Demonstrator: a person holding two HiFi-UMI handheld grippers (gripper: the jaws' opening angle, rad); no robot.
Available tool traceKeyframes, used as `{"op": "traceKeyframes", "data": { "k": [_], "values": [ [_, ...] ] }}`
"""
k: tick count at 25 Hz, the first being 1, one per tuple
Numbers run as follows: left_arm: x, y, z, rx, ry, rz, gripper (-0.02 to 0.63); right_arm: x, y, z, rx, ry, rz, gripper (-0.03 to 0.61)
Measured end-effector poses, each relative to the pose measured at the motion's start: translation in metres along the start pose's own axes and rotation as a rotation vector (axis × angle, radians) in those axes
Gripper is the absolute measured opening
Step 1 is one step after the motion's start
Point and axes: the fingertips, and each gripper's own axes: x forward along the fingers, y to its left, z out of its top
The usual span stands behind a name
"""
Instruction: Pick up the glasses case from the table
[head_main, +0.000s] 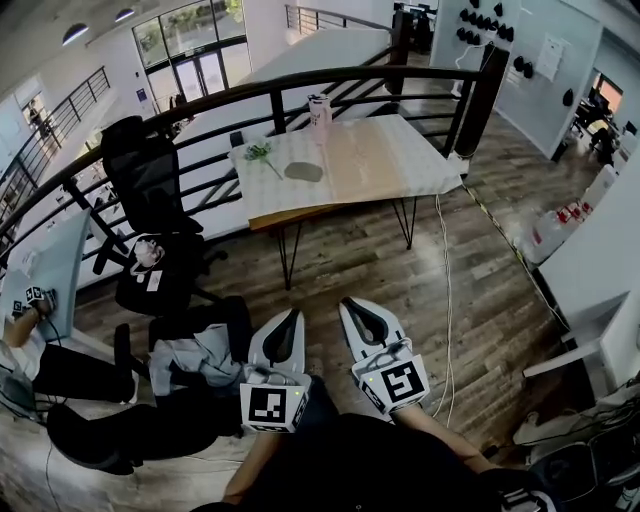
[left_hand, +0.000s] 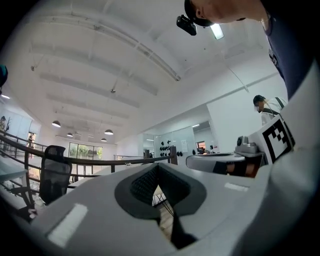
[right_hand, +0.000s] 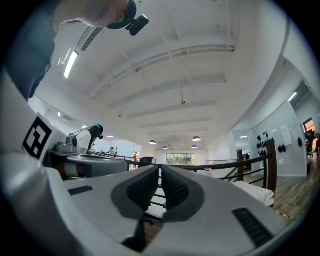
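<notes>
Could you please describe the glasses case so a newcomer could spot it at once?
Find the wooden table on hairpin legs beside the black railing. On its pale left half, the glasses case is the flat dark oval, unlike the small green thing to its left and the tall cup behind it.

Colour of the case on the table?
Case is dark grey; it shows best in the head view.

Left gripper (head_main: 296, 314) jaws together, right gripper (head_main: 346, 303) beside it — closed, both level
</notes>
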Motion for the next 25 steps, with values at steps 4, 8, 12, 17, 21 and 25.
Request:
{"op": "traceKeyframes", "data": {
  "k": [4,8,12,17,21,25],
  "values": [
    [0.045,0.037,-0.002,-0.03,0.009,-0.001,0.009,0.059,-0.019,-0.004,-0.024,-0.03,0.022,0.011],
    [0.09,0.08,-0.005,0.009,-0.021,-0.004,0.009,0.119,-0.04,-0.003,-0.049,-0.055,0.03,0.019],
    [0.134,0.119,-0.012,-0.029,0.02,-0.016,0.009,0.177,-0.061,-0.009,-0.043,-0.043,0.03,0.074],
    [0.174,0.156,-0.025,-0.015,0.018,-0.053,0.009,0.227,-0.082,-0.021,-0.029,-0.037,-0.006,0.097],
    [0.197,0.173,-0.031,-0.021,0.037,-0.07,0.009,0.248,-0.095,-0.026,-0.021,-0.013,-0.028,0.106],
    [0.206,0.18,-0.042,-0.048,0.068,-0.075,0.009,0.259,-0.101,-0.031,-0.027,0.004,-0.04,0.109]
  ]
}}
